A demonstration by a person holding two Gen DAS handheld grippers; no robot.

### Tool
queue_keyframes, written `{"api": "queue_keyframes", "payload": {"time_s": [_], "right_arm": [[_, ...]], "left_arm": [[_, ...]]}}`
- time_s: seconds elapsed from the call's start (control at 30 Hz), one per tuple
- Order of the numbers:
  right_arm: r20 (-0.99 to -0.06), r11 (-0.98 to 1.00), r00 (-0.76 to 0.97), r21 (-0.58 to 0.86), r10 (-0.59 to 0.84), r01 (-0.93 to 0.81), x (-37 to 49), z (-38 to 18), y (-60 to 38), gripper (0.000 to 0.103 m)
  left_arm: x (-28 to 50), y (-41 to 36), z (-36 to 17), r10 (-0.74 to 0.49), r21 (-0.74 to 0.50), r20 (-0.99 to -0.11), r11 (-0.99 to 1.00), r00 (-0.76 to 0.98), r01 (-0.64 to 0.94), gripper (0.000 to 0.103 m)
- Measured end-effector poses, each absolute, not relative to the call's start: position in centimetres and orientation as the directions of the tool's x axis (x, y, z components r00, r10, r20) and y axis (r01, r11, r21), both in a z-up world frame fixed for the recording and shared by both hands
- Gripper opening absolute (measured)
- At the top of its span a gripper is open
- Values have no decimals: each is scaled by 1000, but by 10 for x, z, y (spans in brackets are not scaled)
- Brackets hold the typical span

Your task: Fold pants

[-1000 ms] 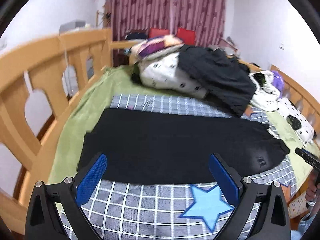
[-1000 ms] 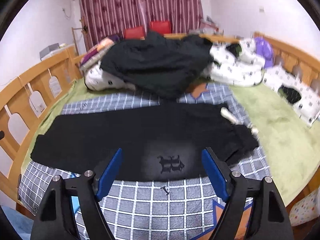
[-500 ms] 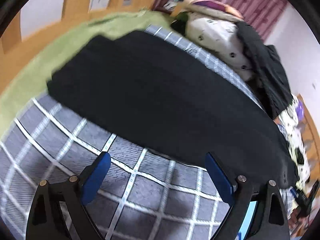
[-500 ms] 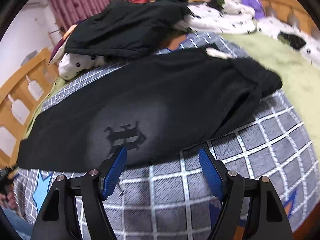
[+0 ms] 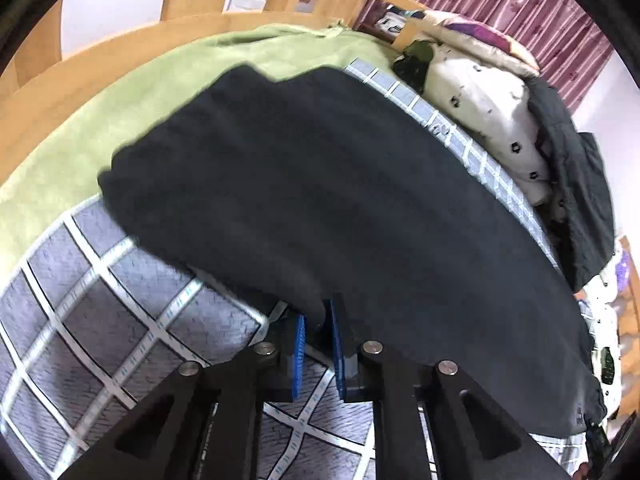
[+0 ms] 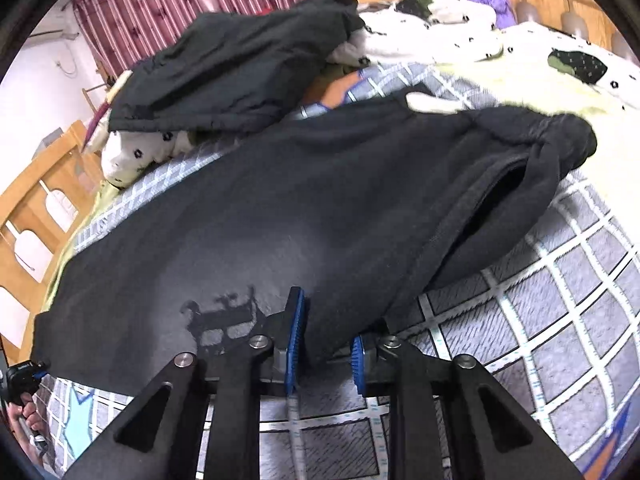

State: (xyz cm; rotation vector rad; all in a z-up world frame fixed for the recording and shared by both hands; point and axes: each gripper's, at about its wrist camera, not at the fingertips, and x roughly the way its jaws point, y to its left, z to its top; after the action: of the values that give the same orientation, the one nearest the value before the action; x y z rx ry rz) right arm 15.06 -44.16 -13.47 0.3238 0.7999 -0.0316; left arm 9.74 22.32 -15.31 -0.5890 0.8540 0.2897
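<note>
Black pants (image 5: 320,180) lie spread lengthwise across a grey checked sheet (image 5: 100,300) on a bed. My left gripper (image 5: 318,316) is shut on their near edge, with a fold of black cloth pinched between the blue pads. In the right wrist view the same pants (image 6: 280,208) show a dark printed logo (image 6: 224,320) and an open waistband at the right. My right gripper (image 6: 326,320) sits on the near edge beside the logo. Its jaws are closing, and a bunch of the cloth fills the gap between them.
A wooden bed rail (image 5: 100,60) and a green blanket (image 5: 120,120) border the far left. Spotted white bedding (image 5: 480,100) and a dark jacket (image 6: 240,64) are piled behind the pants. A hand (image 6: 24,412) shows at the lower left of the right wrist view.
Both grippers came down from above the bed to the pants' near edge. Their jaws went from wide open to closed around the cloth.
</note>
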Motion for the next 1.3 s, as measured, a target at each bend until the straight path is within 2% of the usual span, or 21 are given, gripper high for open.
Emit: {"api": "queue_keyframes", "payload": {"time_s": [0.3,0.47,0.7,0.9,1.0,1.03,1.07,1.1,1.13,1.17,1.3], "right_arm": [[-640,959,759,271,118,80,183,-60,-432,17],[-627,958,769,278,126,69,224,-42,-431,16],[-637,969,763,241,112,59,299,-55,-423,16],[-704,952,703,273,102,136,371,-106,-426,19],[-736,950,671,267,92,162,391,-123,-428,25],[-743,949,663,266,91,168,394,-125,-428,26],[-745,947,660,275,98,169,393,-124,-429,28],[-743,943,659,290,115,162,392,-122,-430,37],[-734,939,664,313,144,142,387,-118,-431,50],[-724,938,671,321,157,127,381,-114,-429,55],[-711,963,689,261,143,69,337,-90,-415,57]], "left_arm": [[136,217,-65,55,-341,-652,870,756,-357,10],[195,206,-47,119,-275,-606,896,787,-348,10],[278,193,-64,187,-209,-578,907,795,-365,10],[325,193,-105,221,-139,-627,912,747,-387,10],[335,195,-117,224,-123,-642,914,733,-386,12],[336,195,-117,223,-118,-643,916,732,-383,14],[337,195,-115,222,-114,-648,918,729,-381,28],[337,194,-112,223,-110,-652,918,725,-381,39],[335,193,-109,230,-104,-654,916,721,-387,62],[332,192,-106,238,-100,-651,914,721,-393,71],[294,180,-90,213,-96,-637,931,741,-351,72]]}}
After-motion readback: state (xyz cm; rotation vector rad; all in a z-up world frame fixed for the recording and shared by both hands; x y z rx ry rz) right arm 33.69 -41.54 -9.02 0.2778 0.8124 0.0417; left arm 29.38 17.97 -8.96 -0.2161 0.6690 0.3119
